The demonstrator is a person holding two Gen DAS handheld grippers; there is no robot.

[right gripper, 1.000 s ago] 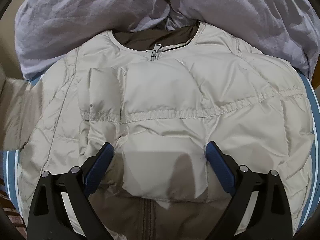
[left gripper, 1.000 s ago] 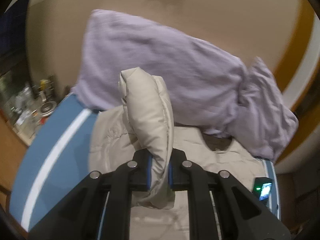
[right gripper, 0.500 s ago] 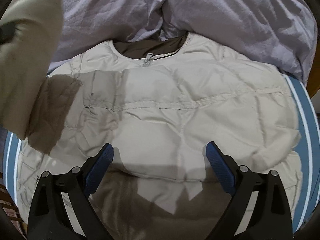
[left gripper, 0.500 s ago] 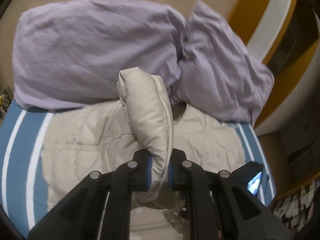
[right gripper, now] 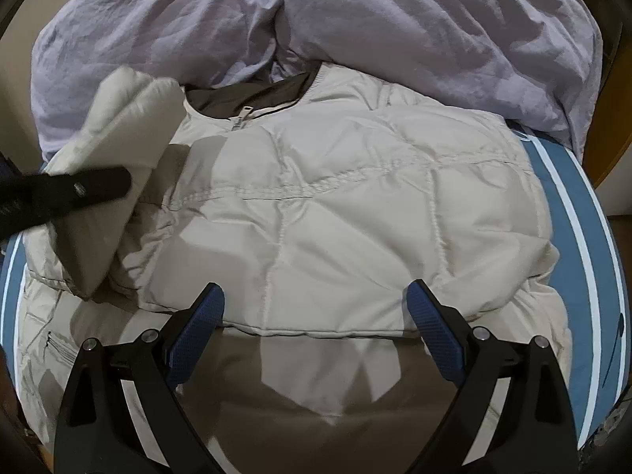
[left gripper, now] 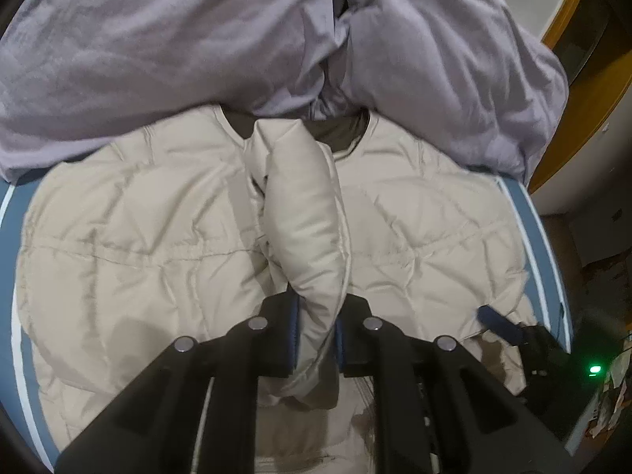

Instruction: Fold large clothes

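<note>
Swinging in from the bed's left edge, my left gripper [left gripper: 316,331] has carried the padded sleeve [left gripper: 306,213] over the middle of the beige puffer jacket [right gripper: 355,213]; its jaws, which just eased apart slightly, still pinch that sleeve. On my right gripper [right gripper: 314,330] the jaws stand spread wide above the jacket's lower half, holding nothing. I see the jacket lying flat across the blue striped bed [right gripper: 568,205], collar against the lilac pillows [left gripper: 166,51].

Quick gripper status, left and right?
Left gripper: closed on the jacket sleeve, jaws just easing slightly.
Right gripper: open, empty, above the beige jacket.
</note>
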